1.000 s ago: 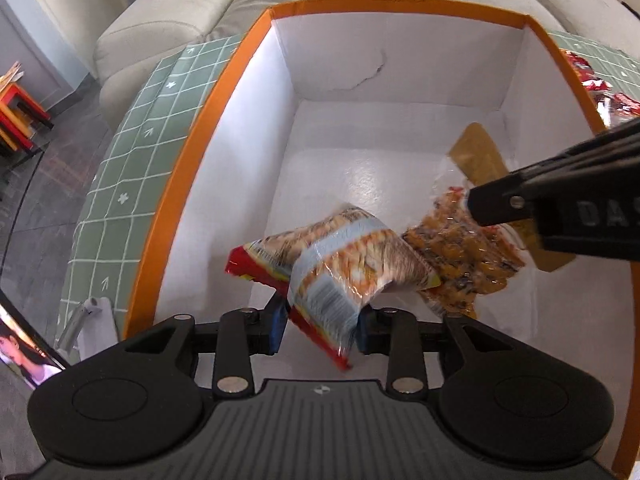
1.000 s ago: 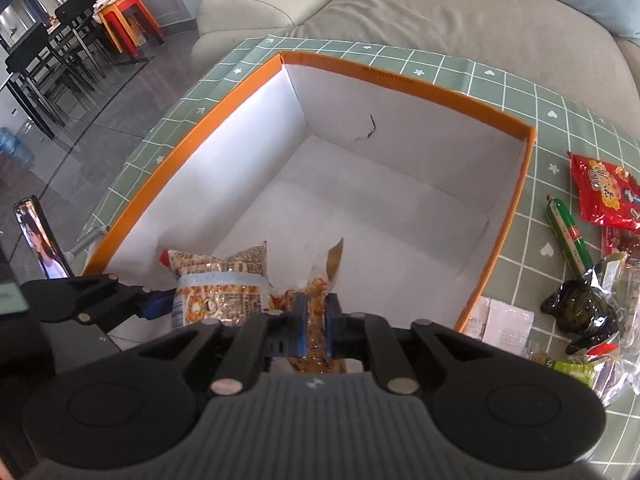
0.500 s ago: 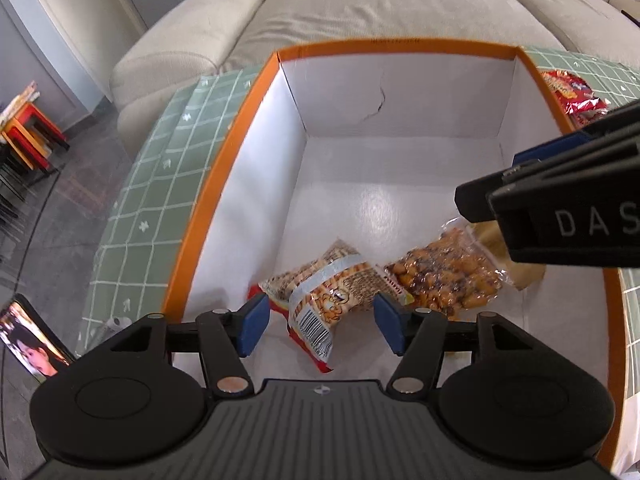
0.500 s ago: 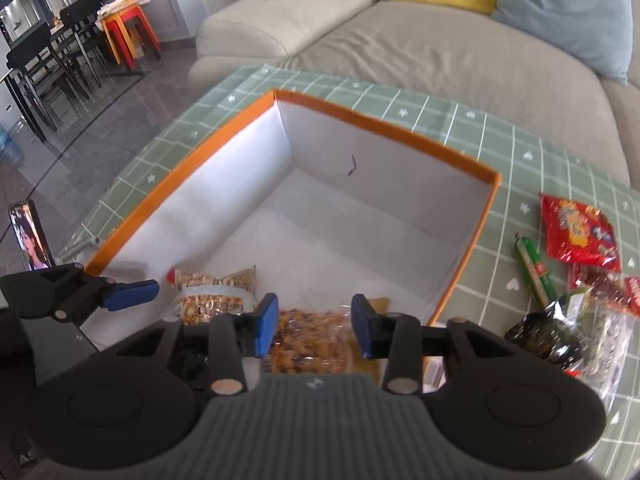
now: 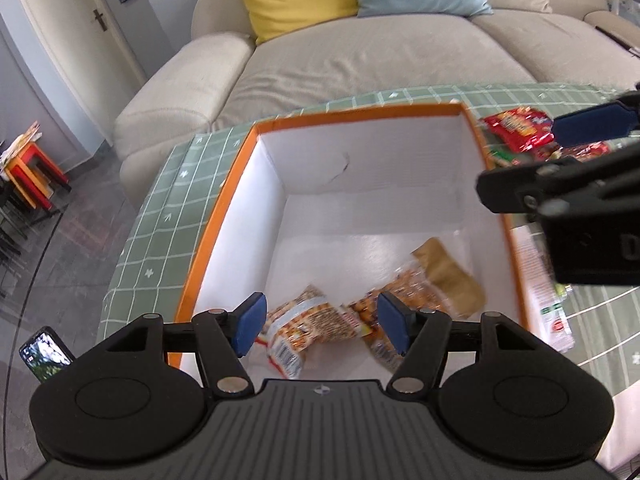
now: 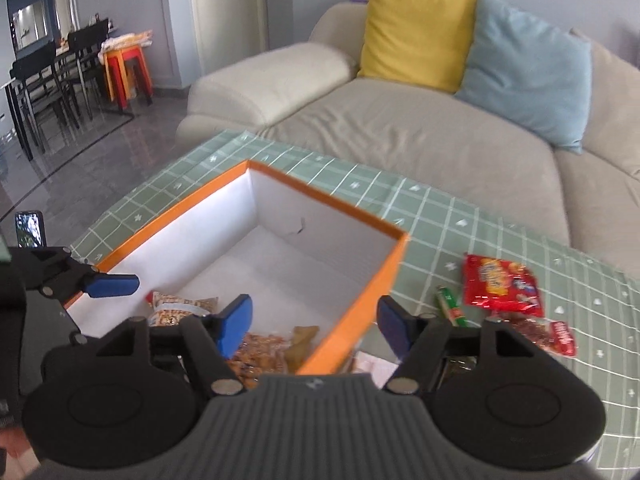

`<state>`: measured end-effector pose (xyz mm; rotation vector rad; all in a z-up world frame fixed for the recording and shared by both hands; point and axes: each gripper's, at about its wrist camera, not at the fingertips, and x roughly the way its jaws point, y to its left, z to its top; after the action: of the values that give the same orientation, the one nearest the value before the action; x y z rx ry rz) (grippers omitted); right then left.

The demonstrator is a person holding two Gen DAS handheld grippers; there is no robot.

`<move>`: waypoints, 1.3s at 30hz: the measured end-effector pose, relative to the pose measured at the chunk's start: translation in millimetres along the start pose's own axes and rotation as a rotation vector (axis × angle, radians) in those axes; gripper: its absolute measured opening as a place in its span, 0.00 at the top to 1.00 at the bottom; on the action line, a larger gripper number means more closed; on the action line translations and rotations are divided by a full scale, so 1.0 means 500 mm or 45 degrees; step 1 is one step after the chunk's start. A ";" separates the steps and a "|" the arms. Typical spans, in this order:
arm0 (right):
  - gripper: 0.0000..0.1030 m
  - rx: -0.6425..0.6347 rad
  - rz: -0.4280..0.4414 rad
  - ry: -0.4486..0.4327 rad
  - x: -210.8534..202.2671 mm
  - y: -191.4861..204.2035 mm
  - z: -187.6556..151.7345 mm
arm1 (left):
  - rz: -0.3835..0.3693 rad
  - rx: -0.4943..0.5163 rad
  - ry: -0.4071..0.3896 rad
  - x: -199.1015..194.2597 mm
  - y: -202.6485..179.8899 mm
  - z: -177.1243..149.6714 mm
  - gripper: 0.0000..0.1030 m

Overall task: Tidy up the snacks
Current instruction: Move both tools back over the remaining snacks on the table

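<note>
Two snack packets lie on the floor of the orange-rimmed box (image 5: 216, 216): a peanut packet (image 5: 308, 328) and a clear bag of orange snacks (image 5: 420, 292) (blurred, partly hidden by the fingers). The left hand-held gripper (image 5: 318, 328) and right hand-held gripper (image 6: 314, 324) have just been opening, nothing between them. More snacks (image 6: 500, 284) lie on the counter (image 6: 440, 220), some cut off

the print on the peanut packet (image 5: 304, 330) is too blurred to read. the right gripper (image 5: 576, 168) runs off the picture's right edge and hides part of the red packets (image 5: 516, 128) on the bench (image 5: 160, 216). the phone (image 5: 45, 354) screen is too small to make out.
</note>
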<state>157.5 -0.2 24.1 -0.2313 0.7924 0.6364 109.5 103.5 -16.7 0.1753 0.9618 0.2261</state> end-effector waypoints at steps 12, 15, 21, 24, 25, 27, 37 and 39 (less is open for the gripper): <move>0.26 0.060 -0.180 -0.139 -0.138 -0.129 -0.110 | -0.145 0.111 -0.125 -0.066 -0.105 0.027 0.27; 0.25 0.073 -0.244 -0.148 -0.160 -0.163 -0.147 | -0.186 0.167 -0.138 -0.074 -0.150 0.028 0.27; 0.20 0.111 -0.327 -0.151 -0.176 -0.223 -0.219 | -0.248 0.265 -0.135 -0.075 -0.235 0.027 0.27; 0.19 0.127 -0.363 -0.160 -0.176 -0.247 -0.248 | -0.313 0.276 -0.135 -0.074 -0.266 0.022 0.27; 0.18 0.139 -0.365 -0.164 -0.175 -0.255 -0.258 | -0.333 0.276 -0.135 -0.072 -0.275 0.022 0.27; 0.16 0.172 -0.368 -0.170 -0.171 -0.269 -0.275 | -0.371 0.269 -0.136 -0.066 -0.288 0.019 0.27; 0.17 0.314 -0.374 -0.165 -0.112 -0.317 -0.355 | -0.502 0.207 -0.118 -0.025 -0.320 -0.014 0.26; 0.21 0.316 -0.365 -0.161 -0.098 -0.323 -0.366 | -0.510 0.207 -0.110 -0.015 -0.324 -0.020 0.26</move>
<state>122.4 -227.0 -72.8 -0.0738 0.6923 0.2757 115.1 -53.9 -56.3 0.1366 0.9087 -0.2266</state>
